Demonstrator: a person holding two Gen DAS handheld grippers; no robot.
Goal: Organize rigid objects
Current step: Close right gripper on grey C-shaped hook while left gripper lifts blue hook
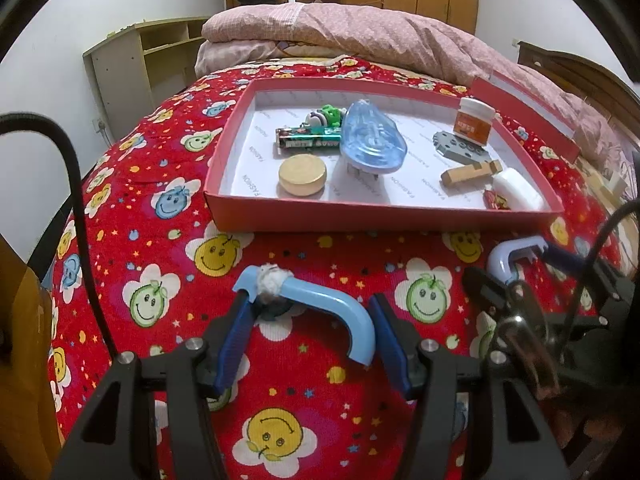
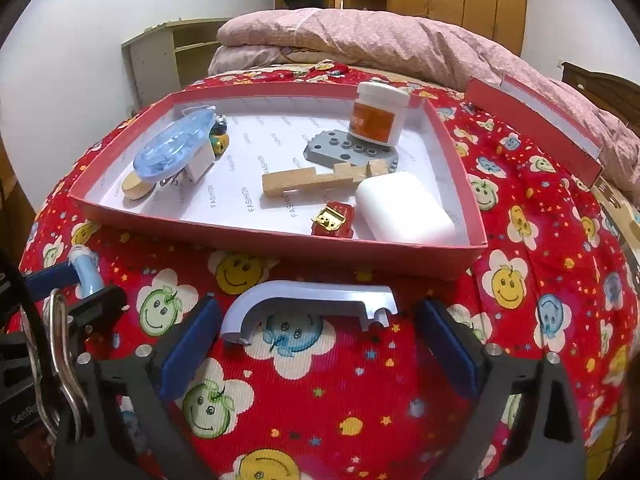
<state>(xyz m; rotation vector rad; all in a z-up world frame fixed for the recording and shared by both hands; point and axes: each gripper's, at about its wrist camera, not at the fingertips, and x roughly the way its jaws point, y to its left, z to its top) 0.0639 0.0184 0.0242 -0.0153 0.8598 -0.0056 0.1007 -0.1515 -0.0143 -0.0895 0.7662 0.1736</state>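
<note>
A curved light-blue plastic piece with a white wad at one end (image 1: 316,304) lies on the red smiley bedspread between the blue pads of my left gripper (image 1: 310,320), which is open around it. A second pale-blue bracket (image 2: 308,304) lies between the pads of my right gripper (image 2: 316,320), also open. The bracket and the right gripper show in the left wrist view (image 1: 516,256). Beyond both stands a red shallow box (image 1: 360,220) (image 2: 280,248) holding a blue clear case (image 1: 372,140), a wooden disc (image 1: 302,176), a battery (image 1: 308,142), an orange jar (image 2: 378,118), a wooden block (image 2: 320,180) and a white case (image 2: 404,208).
The box lid (image 2: 536,120) lies to the right on the bedspread. A folded pink quilt (image 1: 360,36) is behind the box. A shelf unit (image 1: 132,68) stands at the left wall. Wooden pieces (image 1: 608,184) lie at the far right.
</note>
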